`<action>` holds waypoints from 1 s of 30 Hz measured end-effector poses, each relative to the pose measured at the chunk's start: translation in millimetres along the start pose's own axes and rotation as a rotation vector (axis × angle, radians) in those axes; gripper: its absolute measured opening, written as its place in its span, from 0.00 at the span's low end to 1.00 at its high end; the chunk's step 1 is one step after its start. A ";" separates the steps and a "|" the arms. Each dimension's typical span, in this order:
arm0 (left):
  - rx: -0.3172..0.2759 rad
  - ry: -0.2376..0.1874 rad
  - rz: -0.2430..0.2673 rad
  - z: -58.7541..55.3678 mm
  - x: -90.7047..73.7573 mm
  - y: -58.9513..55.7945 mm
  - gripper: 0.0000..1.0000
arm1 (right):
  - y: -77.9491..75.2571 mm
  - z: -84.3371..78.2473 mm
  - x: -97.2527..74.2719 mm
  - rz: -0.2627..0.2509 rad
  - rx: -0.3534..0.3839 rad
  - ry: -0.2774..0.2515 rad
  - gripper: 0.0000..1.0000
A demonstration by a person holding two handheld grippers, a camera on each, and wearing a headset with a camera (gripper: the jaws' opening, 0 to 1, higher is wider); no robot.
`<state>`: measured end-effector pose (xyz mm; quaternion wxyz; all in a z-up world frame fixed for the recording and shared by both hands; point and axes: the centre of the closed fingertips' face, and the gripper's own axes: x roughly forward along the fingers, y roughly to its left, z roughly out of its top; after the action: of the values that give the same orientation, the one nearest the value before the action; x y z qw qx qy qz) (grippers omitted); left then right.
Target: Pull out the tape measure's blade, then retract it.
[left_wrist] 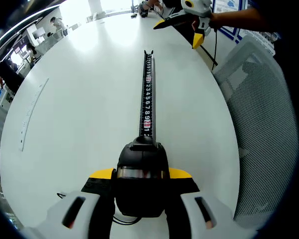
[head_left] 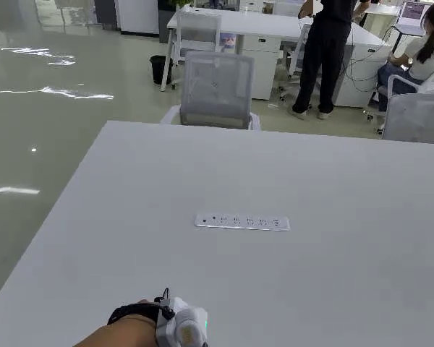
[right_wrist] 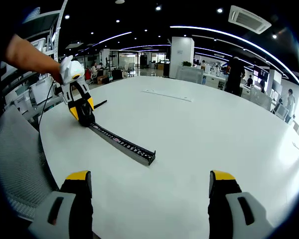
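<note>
Your left gripper (left_wrist: 142,174) has its yellow-tipped jaws pressed in on the black tape measure case (left_wrist: 141,186), one jaw against each side, so the case is gripped between them. The case sits low on the white tabletop (left_wrist: 89,99), close to the table's edge. From the mouth of the case the dark blade with pale numerals (left_wrist: 147,94) is pulled out and runs straight ahead, lying flat on the table. It finishes at its small end hook (left_wrist: 148,53).

Your right gripper (right_wrist: 152,179) has its jaws spread wide with nothing between them. In its view the end hook lies on the table ahead of those jaws, apart from them. The blade leads back from there to the case in your left gripper. Beyond the blade, a long white power strip (right_wrist: 167,94) lies flat on the table, and a grey mesh chair (right_wrist: 12,149) stands just beside the table edge on the side where the case is.

In the head view the power strip lies mid-table. A white-bodied gripper (head_left: 182,327) in a hand shows at the bottom edge. You cannot tell which side it is or how its jaws stand. A grey mesh-backed office chair (head_left: 217,90) stands at the table's far edge, with people (head_left: 322,50) at desks behind it.
</note>
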<state>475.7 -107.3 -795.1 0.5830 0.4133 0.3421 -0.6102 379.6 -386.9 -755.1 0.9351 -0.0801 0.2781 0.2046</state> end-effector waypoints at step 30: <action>-0.457 -0.301 0.163 -42.6 -58.0 14.2 0.99 | 1.1 -2.6 0.7 0.018 -0.015 0.039 1.00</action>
<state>493.0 -45.4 -759.9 0.7524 0.2023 0.3461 -0.5227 378.4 -386.4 -757.6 0.9270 -0.0883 0.2954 0.2136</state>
